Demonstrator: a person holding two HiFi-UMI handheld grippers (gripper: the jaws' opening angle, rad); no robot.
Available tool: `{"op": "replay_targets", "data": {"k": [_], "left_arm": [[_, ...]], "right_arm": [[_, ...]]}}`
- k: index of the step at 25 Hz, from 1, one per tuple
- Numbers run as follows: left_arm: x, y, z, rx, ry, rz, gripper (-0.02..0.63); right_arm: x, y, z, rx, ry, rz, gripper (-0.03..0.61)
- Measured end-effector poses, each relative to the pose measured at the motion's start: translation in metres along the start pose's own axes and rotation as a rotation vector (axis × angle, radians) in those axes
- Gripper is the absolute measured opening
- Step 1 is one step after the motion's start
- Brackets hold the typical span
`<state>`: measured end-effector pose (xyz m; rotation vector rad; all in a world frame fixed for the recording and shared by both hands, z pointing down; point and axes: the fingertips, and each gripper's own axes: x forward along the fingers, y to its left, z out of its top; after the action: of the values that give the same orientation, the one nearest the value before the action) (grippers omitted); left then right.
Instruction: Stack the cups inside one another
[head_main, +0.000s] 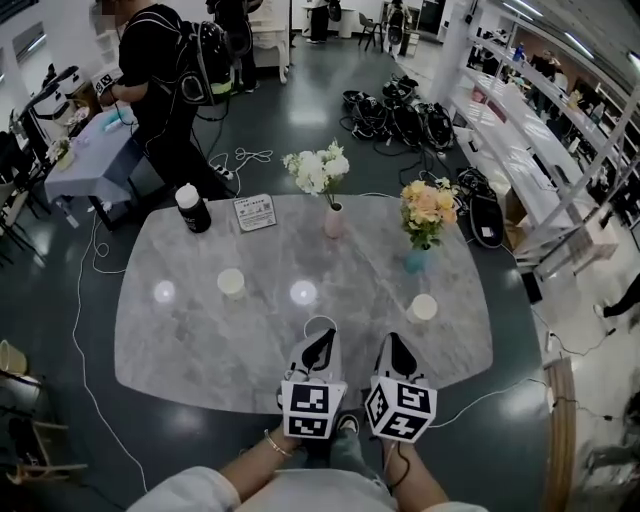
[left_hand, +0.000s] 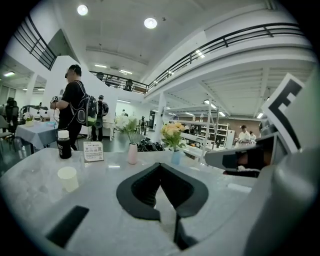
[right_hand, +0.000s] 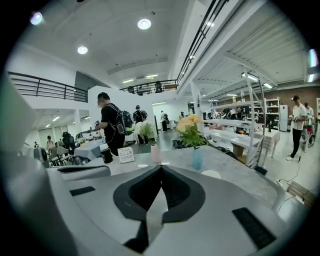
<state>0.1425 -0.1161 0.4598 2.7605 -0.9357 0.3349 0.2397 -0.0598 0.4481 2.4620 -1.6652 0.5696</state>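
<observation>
Two pale paper cups stand apart on the grey marble table (head_main: 180, 350): one at the left (head_main: 231, 283) (left_hand: 68, 177), the other at the right (head_main: 423, 307) (right_hand: 210, 174). My left gripper (head_main: 322, 336) (left_hand: 160, 165) and right gripper (head_main: 393, 340) (right_hand: 161, 167) hover side by side over the table's near edge, between the cups and short of both. Their dark jaws meet at the tips, shut with nothing in them. Each gripper view shows the other gripper's body at its side.
Along the far side of the table stand a black bottle (head_main: 192, 209), a small sign card (head_main: 254, 212), a pink vase of white flowers (head_main: 334, 220) and a blue vase of orange flowers (head_main: 418, 258). A person stands at another table (head_main: 90, 160) at far left. Cables lie on the floor.
</observation>
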Motion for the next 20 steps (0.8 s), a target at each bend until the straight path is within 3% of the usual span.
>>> {"op": "replay_targets", "data": {"k": [11, 20], "left_arm": [[0.041, -0.069, -0.023, -0.005, 0.088, -0.049, 0.0], [0.077, -0.084, -0.054, -0.023, 0.12, -0.037, 0.0]], "right_arm": [[-0.003, -0.088, -0.014, 0.07, 0.026, -0.052, 0.005], [0.023, -0.127, -0.051, 0.097, 0.096, -0.046, 0.006]]}}
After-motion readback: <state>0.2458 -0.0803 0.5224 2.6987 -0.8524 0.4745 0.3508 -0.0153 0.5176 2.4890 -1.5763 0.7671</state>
